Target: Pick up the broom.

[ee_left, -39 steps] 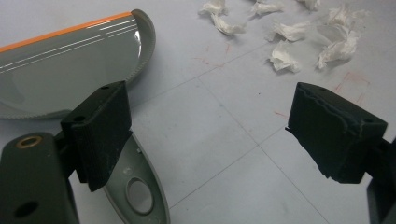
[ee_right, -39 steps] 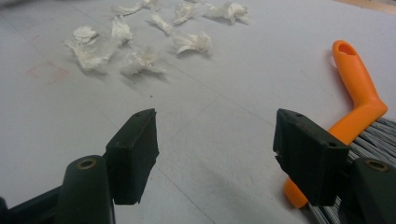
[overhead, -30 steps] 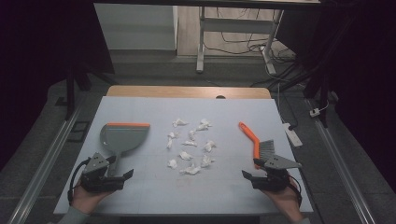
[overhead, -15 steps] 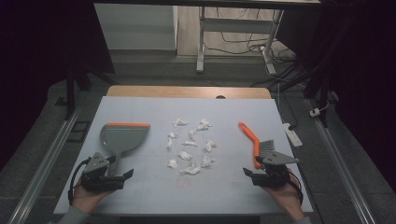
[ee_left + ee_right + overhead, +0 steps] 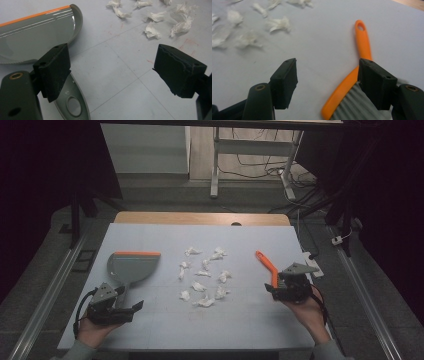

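Two claws hover spread: left claw [image 5: 131,307] by the dustpan [image 5: 131,268] handle near the surface's left edge, right claw [image 5: 271,289] over the brush [image 5: 267,265] at right. Both look light, rigid plastic, best gripped by handles; tissue scraps [image 5: 204,276] lie mid-surface.

Beyond the pale tabletop [image 5: 150,232] stands a white metal frame [image 5: 216,160]; cables [image 5: 295,195] trail across the dim grey floor [image 5: 45,285] beside it.

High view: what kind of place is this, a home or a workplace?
Probably a lab or recording workspace, not a home. The table has a plain pale cover and stands in a dark room; behind it, loose cables lie on the floor by a metal stand.
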Available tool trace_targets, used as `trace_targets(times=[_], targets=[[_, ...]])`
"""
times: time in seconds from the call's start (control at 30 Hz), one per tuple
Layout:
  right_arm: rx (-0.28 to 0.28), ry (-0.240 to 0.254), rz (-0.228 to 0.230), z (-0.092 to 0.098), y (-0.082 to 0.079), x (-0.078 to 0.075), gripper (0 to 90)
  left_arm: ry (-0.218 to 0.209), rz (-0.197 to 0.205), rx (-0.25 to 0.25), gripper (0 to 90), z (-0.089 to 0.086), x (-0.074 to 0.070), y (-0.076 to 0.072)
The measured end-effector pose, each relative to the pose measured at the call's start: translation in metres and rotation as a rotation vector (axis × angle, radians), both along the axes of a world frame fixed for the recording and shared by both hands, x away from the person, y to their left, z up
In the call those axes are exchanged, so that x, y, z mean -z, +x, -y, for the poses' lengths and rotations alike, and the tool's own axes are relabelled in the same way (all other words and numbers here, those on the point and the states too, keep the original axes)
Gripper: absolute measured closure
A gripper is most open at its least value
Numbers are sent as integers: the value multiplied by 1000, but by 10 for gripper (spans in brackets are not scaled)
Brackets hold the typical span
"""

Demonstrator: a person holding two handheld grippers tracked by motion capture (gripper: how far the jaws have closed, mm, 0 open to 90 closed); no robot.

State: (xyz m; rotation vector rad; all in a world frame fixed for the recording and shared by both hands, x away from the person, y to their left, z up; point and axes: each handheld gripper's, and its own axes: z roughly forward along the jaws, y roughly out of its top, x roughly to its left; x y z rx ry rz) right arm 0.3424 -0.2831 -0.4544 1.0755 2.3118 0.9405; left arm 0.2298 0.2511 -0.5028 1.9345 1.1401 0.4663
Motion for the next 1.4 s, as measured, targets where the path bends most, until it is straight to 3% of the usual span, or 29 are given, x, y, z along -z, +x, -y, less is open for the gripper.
trace_targets(times=[0.1,0.27,0.53,0.67,1.03,1.4], targets=[[28,-44,-18,-1,21,-8,322,1,3,3,148,1,0,0],[54,-89,-96,-1,55,-13,323,-3,0,10,148,1,1,1],[65,-187,-295,-5,98,5,322,4,-2,17,148,3,2,2],[95,-211,-338,-5,114,11,323,0,-3,17,149,2,2,2],[114,-245,-437,-4,128,25,457,2,0,22,149,1,2,2],[124,-291,-480,-11,130,33,618,5,2,20,150,1,2,2]])
